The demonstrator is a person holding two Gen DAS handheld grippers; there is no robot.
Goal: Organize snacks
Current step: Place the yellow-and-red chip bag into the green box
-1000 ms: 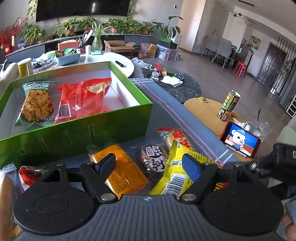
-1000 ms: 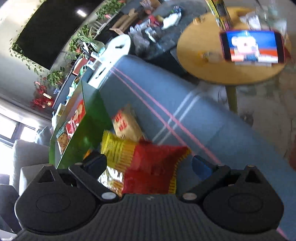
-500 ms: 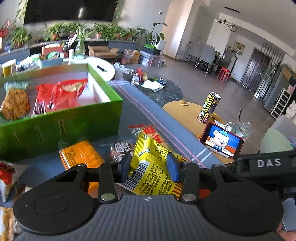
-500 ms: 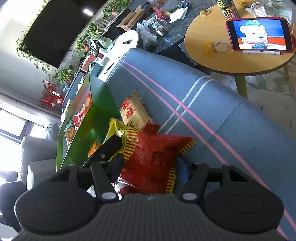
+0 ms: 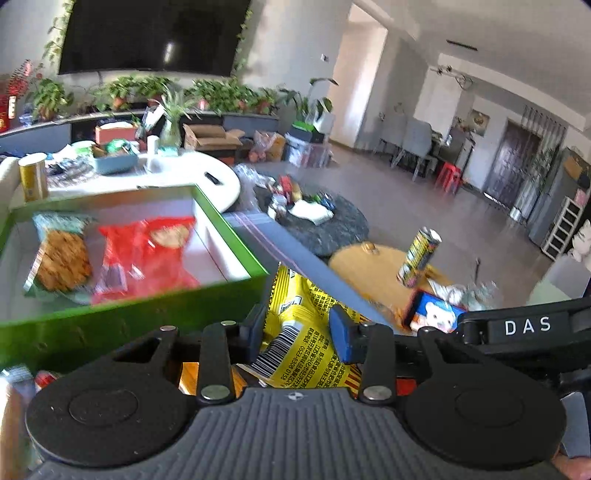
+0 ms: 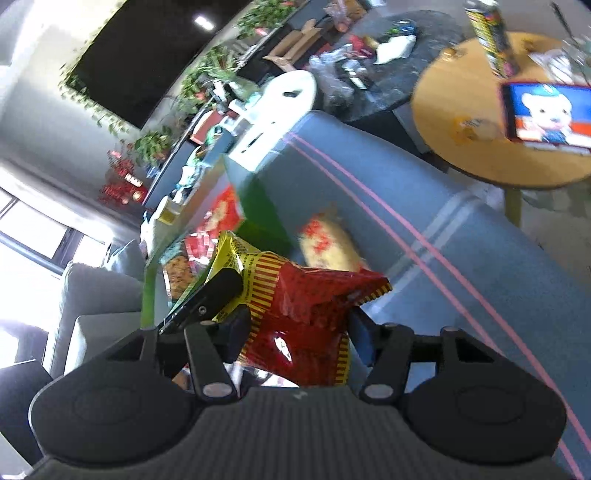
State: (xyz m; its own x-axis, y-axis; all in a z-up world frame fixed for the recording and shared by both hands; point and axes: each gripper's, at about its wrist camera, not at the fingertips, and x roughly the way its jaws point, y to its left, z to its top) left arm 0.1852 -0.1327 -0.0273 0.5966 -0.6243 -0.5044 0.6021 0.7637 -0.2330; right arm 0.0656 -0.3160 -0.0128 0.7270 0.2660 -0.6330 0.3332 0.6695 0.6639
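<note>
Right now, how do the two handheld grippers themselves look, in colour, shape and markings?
Both look alike: the left gripper and right gripper have matte black linkage arms with silver rivets, two round black discs, a ribbed grey body and blue pads. White letters "DAS" mark a black part beside the left one.

A home living room: wall-mounted television, potted plants, grey sofa, dining chairs.

White letters "DAS" stand on the black gripper bar; the yellow snack bag carries a barcode.
</note>
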